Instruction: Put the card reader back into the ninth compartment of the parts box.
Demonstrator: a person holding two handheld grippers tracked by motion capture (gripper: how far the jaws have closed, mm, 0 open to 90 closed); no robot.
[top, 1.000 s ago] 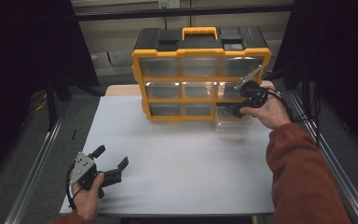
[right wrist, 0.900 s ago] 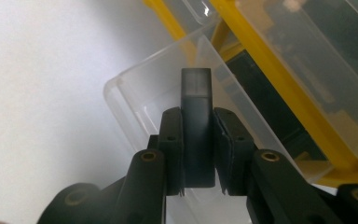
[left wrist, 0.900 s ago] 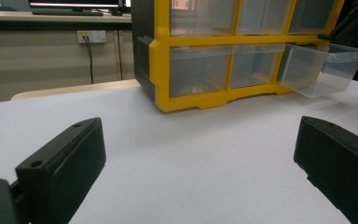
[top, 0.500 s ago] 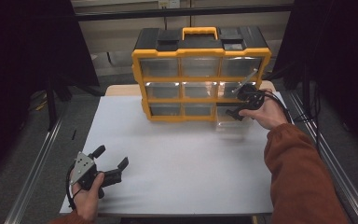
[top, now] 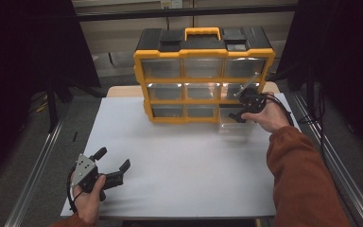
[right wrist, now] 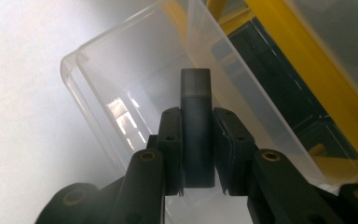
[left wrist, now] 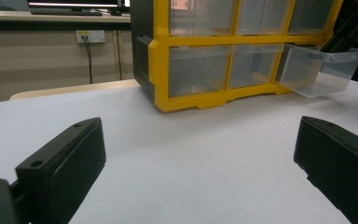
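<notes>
Right tool point(right wrist: 196, 154) clamped on a dark grey cylinder point(right wrist: 196, 121), poised over the clear drawer point(right wrist: 135, 93) pulled from the yellow organizer point(top: 203, 80) at its lower right. Left tool point(top: 109, 166) spread wide, idle on the white table point(top: 179, 156). Risk: tilted, half-out drawer tipping or cylinder missing the opening.

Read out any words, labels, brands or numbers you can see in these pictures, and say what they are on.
None can be read. The yellow organizer, its pulled-out clear drawer, the dark cylinder clamped in the right gripper and the white tabletop show no lettering. The wall socket plate is too blurred to tell.
</notes>
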